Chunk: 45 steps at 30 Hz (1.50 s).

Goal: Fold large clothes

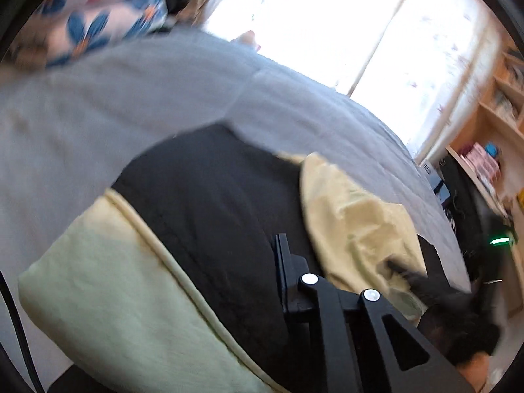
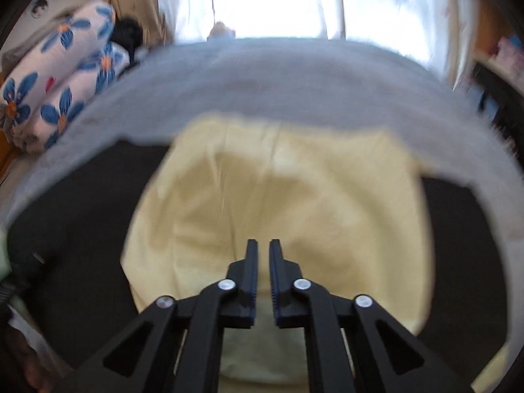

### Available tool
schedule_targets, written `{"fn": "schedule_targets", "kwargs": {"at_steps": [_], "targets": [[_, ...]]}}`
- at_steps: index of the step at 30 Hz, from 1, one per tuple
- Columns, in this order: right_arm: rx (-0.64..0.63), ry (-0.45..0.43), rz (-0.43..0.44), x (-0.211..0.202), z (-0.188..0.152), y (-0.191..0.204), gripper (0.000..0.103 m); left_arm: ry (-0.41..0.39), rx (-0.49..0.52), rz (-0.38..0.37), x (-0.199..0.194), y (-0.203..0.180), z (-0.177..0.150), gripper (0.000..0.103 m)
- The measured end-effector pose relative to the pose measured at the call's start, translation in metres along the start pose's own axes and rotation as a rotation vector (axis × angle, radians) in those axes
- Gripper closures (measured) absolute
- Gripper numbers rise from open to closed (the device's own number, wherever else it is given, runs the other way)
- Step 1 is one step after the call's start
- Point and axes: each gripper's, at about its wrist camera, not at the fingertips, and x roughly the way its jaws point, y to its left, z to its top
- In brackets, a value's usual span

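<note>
L gripper [image 1: 281,245] half hidden by cloth [image 1: 353,216] | R gripper [image 2: 263,249] blurred, nr closed

Open grey bedspread [image 2: 294,75] beyond; floral pillows [image 2: 59,78] left.

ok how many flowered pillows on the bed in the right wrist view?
2. Upper flowered pillow lies at the far left of the grey bedspread; lower flowered pillow sits against it, nearer the camera. More may be hidden past the frame edge.

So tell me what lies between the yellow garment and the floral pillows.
In the right wrist view: black cloth beside the yellow garment, then bare grey bedcover up to the floral pillows. Nothing else lies there.
</note>
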Motion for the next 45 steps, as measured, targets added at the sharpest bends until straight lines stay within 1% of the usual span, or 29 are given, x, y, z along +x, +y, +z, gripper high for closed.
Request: {"fn": "schedule_targets", "kwargs": {"at_steps": [1,4,6,8,11,13,15,16,18,20,22,25,26,27,28,30,31,32,33,34,35,36,37,38,40,42,43,44,45], "targets": [[0.001,0.045,0.011,0.011,-0.006,0.001,0.098,-0.023,0.033,-0.008,-0.005,-0.01,0.003,0.093],[-0.03,0.024,-0.003,0.007,-0.022,0.005,0.098,-0.064,0.128,-0.02,-0.011,-0.042,0.013,0.094],[-0.018,0.028,0.021,0.001,-0.027,0.003,0.098,-0.088,0.185,-0.032,-0.015,-0.063,0.016,0.094],[0.004,0.038,0.067,-0.003,-0.032,-0.005,0.098,-0.102,0.227,-0.044,-0.018,-0.082,0.02,0.094],[0.072,0.061,0.162,-0.016,-0.036,-0.022,0.098,-0.114,0.282,-0.067,-0.017,-0.112,0.025,0.094],[0.131,0.061,0.236,-0.033,-0.043,-0.04,0.098,-0.117,0.331,-0.072,-0.016,-0.131,0.027,0.094],[0.187,0.035,0.255,-0.053,-0.051,-0.059,0.098,-0.112,0.393,-0.08,-0.014,-0.158,0.027,0.094],[0.216,0.011,0.247,-0.066,-0.056,-0.072,0.098,-0.107,0.424,-0.087,-0.012,-0.173,0.025,0.094],[0.269,-0.035,0.192,-0.087,-0.065,-0.098,0.098,-0.096,0.477,-0.104,-0.008,-0.198,0.019,0.094],[0.335,-0.084,0.117,-0.109,-0.075,-0.128,0.098,-0.08,0.551,-0.151,0.0,-0.237,0.005,0.094],[0.42,-0.134,0.041,-0.13,-0.086,-0.166,0.098,-0.055,0.617,-0.184,0.006,-0.271,-0.016,0.094],[0.531,-0.197,-0.072,-0.156,-0.105,-0.214,0.098,0.01,0.716,-0.286,0.022,-0.326,-0.063,0.094],[0.562,-0.207,-0.111,-0.162,-0.111,-0.229,0.098,0.032,0.754,-0.305,0.028,-0.338,-0.079,0.094],[0.592,-0.208,-0.154,-0.166,-0.119,-0.244,0.098,0.063,0.811,-0.312,0.038,-0.352,-0.099,0.093],[0.622,-0.199,-0.189,-0.168,-0.126,-0.257,0.098,0.102,0.869,-0.301,0.05,-0.364,-0.121,0.093],[0.672,-0.175,-0.214,-0.168,-0.14,-0.274,0.098,0.187,0.938,-0.26,0.072,-0.375,-0.152,0.092],[0.693,-0.167,-0.214,-0.169,-0.146,-0.281,0.098,0.226,0.948,-0.245,0.081,-0.376,-0.162,0.091],[0.713,-0.158,-0.215,-0.169,-0.152,-0.287,0.098,0.259,0.95,-0.223,0.089,-0.375,-0.169,0.088],[0.72,-0.153,-0.214,-0.168,-0.155,-0.291,0.098,0.261,0.954,-0.216,0.091,-0.374,-0.172,0.084],[0.726,-0.149,-0.21,-0.167,-0.158,-0.292,0.098,0.265,0.952,-0.234,0.089,-0.373,-0.171,0.079],[0.73,-0.147,-0.201,-0.166,-0.159,-0.292,0.098,0.282,0.943,-0.263,0.086,-0.372,-0.167,0.066],[0.733,-0.145,-0.191,-0.166,-0.16,-0.292,0.098,0.305,0.93,-0.288,0.084,-0.371,-0.162,0.048],[0.736,-0.144,-0.178,-0.166,-0.161,-0.292,0.098,0.326,0.91,-0.311,0.078,-0.369,-0.156,0.04],[0.737,-0.146,-0.162,-0.167,-0.161,-0.292,0.098,0.326,0.899,-0.32,0.074,-0.367,-0.153,0.032],[0.732,-0.158,-0.139,-0.166,-0.155,-0.291,0.097,0.315,0.879,-0.355,0.057,-0.362,-0.144,0.031],[0.715,-0.176,-0.123,-0.17,-0.148,-0.289,0.096,0.318,0.855,-0.373,0.042,-0.358,-0.135,0.03],[0.706,-0.186,-0.116,-0.172,-0.144,-0.287,0.091,0.316,0.838,-0.379,0.035,-0.36,-0.131,0.03],[0.699,-0.2,-0.106,-0.176,-0.14,-0.284,0.082,0.311,0.806,-0.386,0.027,-0.351,-0.123,0.027],[0.689,-0.214,-0.093,-0.18,-0.137,-0.282,0.077,0.3,0.774,-0.383,0.022,-0.341,-0.114,0.023]]}}
